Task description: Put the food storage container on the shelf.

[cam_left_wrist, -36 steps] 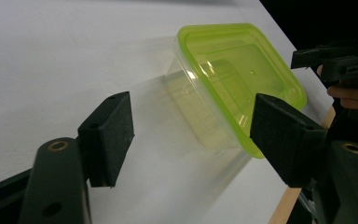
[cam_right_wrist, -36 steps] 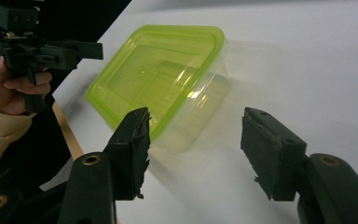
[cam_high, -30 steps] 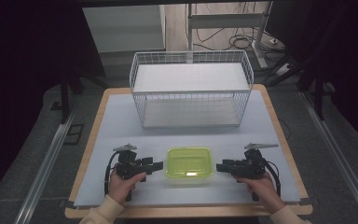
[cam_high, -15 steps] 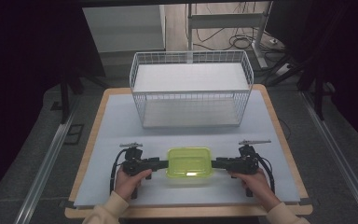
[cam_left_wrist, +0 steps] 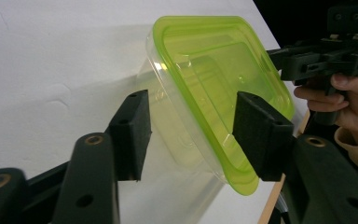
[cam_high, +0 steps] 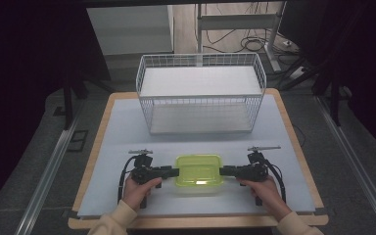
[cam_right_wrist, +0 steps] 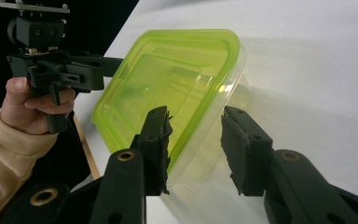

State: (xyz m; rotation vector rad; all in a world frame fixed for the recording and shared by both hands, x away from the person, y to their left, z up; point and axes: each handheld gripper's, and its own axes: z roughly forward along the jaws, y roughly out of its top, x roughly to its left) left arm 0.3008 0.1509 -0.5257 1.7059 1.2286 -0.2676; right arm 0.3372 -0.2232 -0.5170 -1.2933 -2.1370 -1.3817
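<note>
- High view: clear container w/ green lid (cam_high: 199, 171) sits on the white table (cam_high: 122, 132) near the front edge, about mid-width. Left claw (cam_high: 175, 172) meets its left end, right claw (cam_high: 222, 171) its right end — one on each short side. Wire basket (cam_high: 200, 98) stands well apart toward the far side; bare table between it and the container, plus open strips left and right of the hands.
- Left gripper view: left claw (cam_left_wrist: 191, 135) straddles the container's (cam_left_wrist: 214, 79) end, jaws have just been closing. One pad sits by the clear wall, the other at the lid's rim; a gap shows at the wall side, so spread, not pinching yet.
- Right gripper view: right claw (cam_right_wrist: 193, 149) — jaws also just closing, around the near lid edge of the container (cam_right_wrist: 168, 84). One pad is at the lid; the other stands clear of the wall. Table edge runs close behind the container.
</note>
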